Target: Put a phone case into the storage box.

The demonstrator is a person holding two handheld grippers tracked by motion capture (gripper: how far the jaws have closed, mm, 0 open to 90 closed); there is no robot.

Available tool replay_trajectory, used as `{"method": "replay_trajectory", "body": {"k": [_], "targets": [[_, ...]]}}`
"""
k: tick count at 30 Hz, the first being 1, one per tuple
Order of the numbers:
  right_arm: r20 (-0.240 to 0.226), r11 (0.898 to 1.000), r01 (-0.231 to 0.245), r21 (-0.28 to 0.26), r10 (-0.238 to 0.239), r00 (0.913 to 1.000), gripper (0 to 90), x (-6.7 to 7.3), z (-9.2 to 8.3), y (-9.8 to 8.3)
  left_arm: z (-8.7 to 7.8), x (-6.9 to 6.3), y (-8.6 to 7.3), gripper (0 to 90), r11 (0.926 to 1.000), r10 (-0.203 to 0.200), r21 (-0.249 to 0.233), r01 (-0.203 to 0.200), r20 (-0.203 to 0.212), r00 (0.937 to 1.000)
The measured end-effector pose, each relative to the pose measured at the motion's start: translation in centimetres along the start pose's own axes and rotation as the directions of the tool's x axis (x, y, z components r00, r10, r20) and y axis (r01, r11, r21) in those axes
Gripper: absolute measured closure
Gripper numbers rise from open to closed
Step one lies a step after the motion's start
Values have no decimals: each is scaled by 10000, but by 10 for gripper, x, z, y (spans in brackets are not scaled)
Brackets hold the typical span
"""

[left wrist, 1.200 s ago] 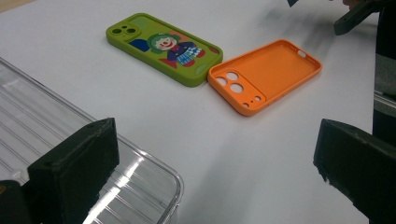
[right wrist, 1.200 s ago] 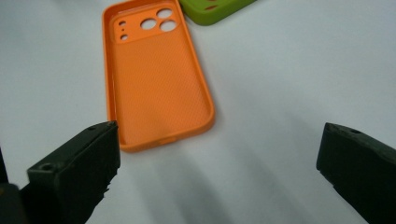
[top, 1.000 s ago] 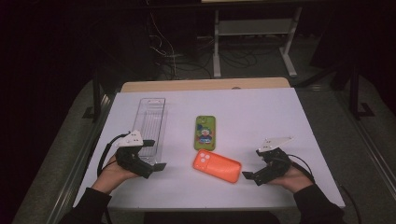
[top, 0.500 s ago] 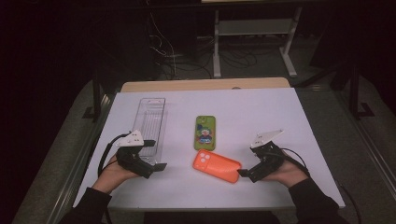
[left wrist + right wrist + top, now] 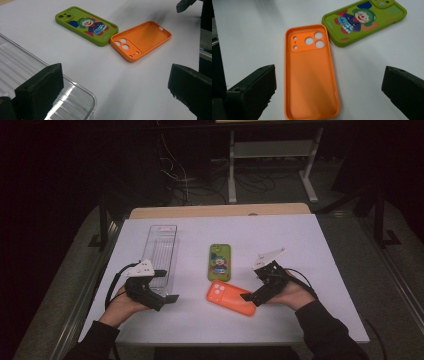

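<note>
Right now the right gripper (image 5: 248, 296) hovers with its jaws spread wide, nothing between them but air, and the orange phone case (image 5: 310, 72) lies just ahead of and below them, hollow side up, its camera cutouts at the end away from the gripper. Touching that far end at a corner sits the green clown phone case (image 5: 364, 21), printed side up. The left gripper (image 5: 167, 285) is likewise spread wide and empty; one jaw hangs over the near corner of the clear plastic tray (image 5: 75, 97), and both phone cases lie well ahead of it, with the right gripper's dark tip showing beyond them.

Everything rests on a plain white table (image 5: 320, 250), with a strip of tan wood along its far edge. Beyond it the room is dark: a pale metal stand (image 5: 270, 157) and loose cables (image 5: 185, 175) on the floor can be made out, little else. The tray's far end is cut off in the left gripper view, and the green case's far corner in the right gripper view.
</note>
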State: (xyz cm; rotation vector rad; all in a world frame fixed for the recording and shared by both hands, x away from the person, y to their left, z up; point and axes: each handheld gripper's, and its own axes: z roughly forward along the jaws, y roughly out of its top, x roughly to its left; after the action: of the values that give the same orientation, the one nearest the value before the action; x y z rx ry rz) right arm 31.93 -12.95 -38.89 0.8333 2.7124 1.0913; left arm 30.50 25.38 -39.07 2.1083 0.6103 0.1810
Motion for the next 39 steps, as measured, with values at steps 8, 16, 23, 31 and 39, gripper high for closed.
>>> {"method": "replay_trajectory", "body": {"k": [8, 16, 23, 31, 39], "targets": [[-173, 9999, 101, 76, -100, 9998, 0, 2, 14, 17, -1, 1, 0, 0, 9999, 46, 120, -46, -9, 10000], [-162, 9988, 230, 431, -223, 9996, 0, 4, 23, 17, -1, 1, 0, 0, 9999, 72, 95, -72, -9, 10000], [-39, 9964, 482, 694, -481, 9988, 0, 6, 32, 15, -1, 1, 0, 0, 9999, 118, 105, -118, -4, 9999], [-62, 9901, 855, 1114, -853, 9963, 0, 9, 51, 11, -1, 0, 0, 0, 9999, 87, 67, -87, 5, 10000], [-149, 9838, 1027, 1468, -1016, 9947, 11, 12, 64, 6, -1, 1, 0, 0, 9997, 156, 173, -156, 15, 9999]]}}
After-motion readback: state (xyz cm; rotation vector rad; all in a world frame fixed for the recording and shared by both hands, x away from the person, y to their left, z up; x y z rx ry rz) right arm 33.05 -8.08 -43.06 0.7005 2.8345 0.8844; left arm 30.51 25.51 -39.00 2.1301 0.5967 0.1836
